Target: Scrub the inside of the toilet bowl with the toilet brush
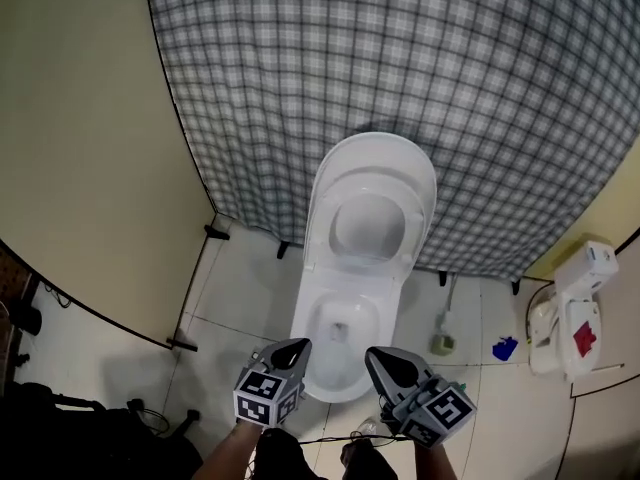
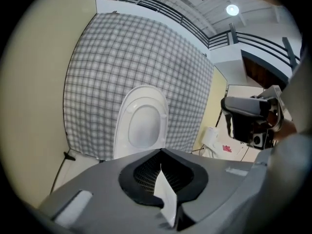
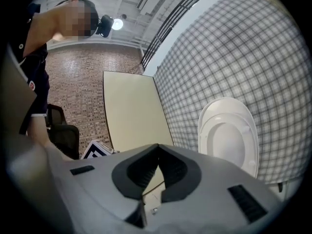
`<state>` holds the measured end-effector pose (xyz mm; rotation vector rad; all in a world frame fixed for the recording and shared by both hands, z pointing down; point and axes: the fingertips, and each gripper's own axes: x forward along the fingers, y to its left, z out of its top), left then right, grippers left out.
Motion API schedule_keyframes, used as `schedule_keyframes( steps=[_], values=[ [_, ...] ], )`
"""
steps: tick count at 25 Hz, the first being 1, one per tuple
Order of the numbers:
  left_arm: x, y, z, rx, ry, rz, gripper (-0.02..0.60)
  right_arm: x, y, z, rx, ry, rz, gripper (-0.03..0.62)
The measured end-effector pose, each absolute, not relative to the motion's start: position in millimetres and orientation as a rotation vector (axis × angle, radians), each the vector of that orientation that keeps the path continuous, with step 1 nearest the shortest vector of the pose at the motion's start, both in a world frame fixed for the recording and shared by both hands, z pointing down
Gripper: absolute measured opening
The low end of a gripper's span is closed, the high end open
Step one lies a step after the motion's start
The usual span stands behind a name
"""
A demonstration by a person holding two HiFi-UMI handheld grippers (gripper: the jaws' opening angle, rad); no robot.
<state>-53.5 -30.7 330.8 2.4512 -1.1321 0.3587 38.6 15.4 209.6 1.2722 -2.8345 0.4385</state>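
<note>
A white toilet (image 1: 345, 313) stands in the middle of the head view with its lid (image 1: 372, 203) raised and the bowl open. The toilet brush (image 1: 444, 340) sits in its holder on the floor right of the bowl, handle up. My left gripper (image 1: 297, 347) is at the bowl's near left rim and my right gripper (image 1: 376, 354) at its near right rim. Both are shut with nothing between the jaws. The left gripper view has its shut tips (image 2: 161, 151) below the lid (image 2: 141, 123). The right gripper view shows shut tips (image 3: 157, 146) left of the lid (image 3: 226, 135).
A grey checked curtain (image 1: 400, 68) hangs behind the toilet. A cream partition (image 1: 80, 148) closes the left side. A white bin with a red mark (image 1: 567, 313) and a small blue object (image 1: 505, 348) lie on the tiled floor at right. Dark bags (image 1: 60, 428) sit at bottom left.
</note>
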Motion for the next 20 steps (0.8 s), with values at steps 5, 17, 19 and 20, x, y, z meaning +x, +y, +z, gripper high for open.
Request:
schedule_keyframes(
  steps=[5, 17, 19, 20],
  values=[
    [-99, -48, 409, 2.369, -1.196, 0.433, 0.003, 13, -6, 269, 1.249, -2.804, 0.513, 0.000],
    [-169, -51, 584, 2.170, -1.334, 0.675, 0.114, -29, -12, 375, 1.171, -2.779, 0.615, 0.000],
    [-181, -52, 611, 2.131, -1.364, 0.717, 0.115, -36, -14, 391, 1.158, -2.772, 0.634, 0.000],
    [-188, -55, 623, 2.108, -1.382, 0.733, 0.117, -39, -16, 399, 1.152, -2.772, 0.639, 0.000]
  ],
)
